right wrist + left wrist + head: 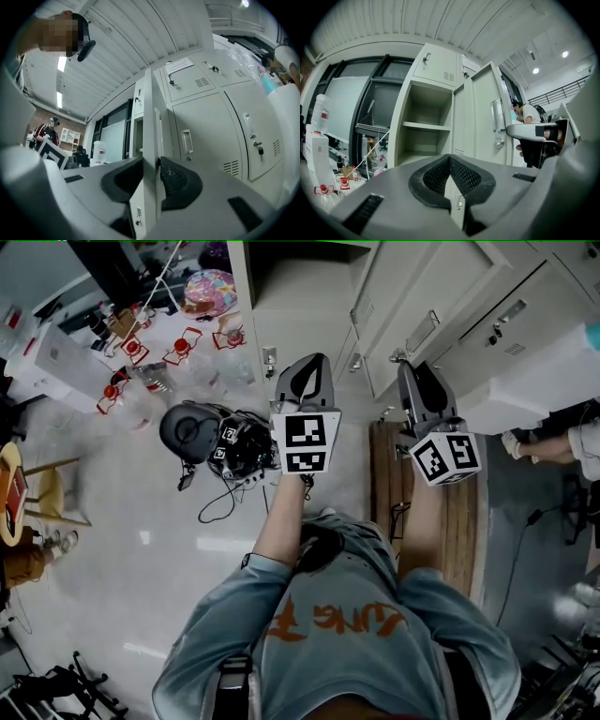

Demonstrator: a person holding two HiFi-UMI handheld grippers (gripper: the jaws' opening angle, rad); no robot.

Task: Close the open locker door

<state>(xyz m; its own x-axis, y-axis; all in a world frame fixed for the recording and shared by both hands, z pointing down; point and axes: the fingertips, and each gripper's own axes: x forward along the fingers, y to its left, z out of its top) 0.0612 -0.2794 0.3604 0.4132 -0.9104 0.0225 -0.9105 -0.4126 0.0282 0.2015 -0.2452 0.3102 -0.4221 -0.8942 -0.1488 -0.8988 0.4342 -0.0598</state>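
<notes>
At the far left, small red-capped bottles (132, 348) and a black headset with cables (192, 432) lie on the floor and play no part here. Right of them the open locker (399, 126) shows its inside. One shelf (427, 125) runs across the middle, and the spaces above and below it look bare, so nothing seems to stand in the door's way. The left hand-held gripper (450, 161) points at this locker with its jaws together at the tips and nothing between them, and it touches nothing that I can see. Just right of the opening the locker door (485, 112) stands swung out, well short of shut, with its handle (497, 115) showing in the left gripper view. The right hand-held gripper (151, 171) is at the door's free edge. Its jaws stand apart with that edge running up between them, and no pad clearly presses on the metal, so I judge it astride the edge rather than clamped. Further right the neighbouring lockers (243, 117) are all closed. By my reading the task is at its start: the door is reached but not yet swung. What is left is to bring the free edge round toward the opening until it meets the frame and latches.
</notes>
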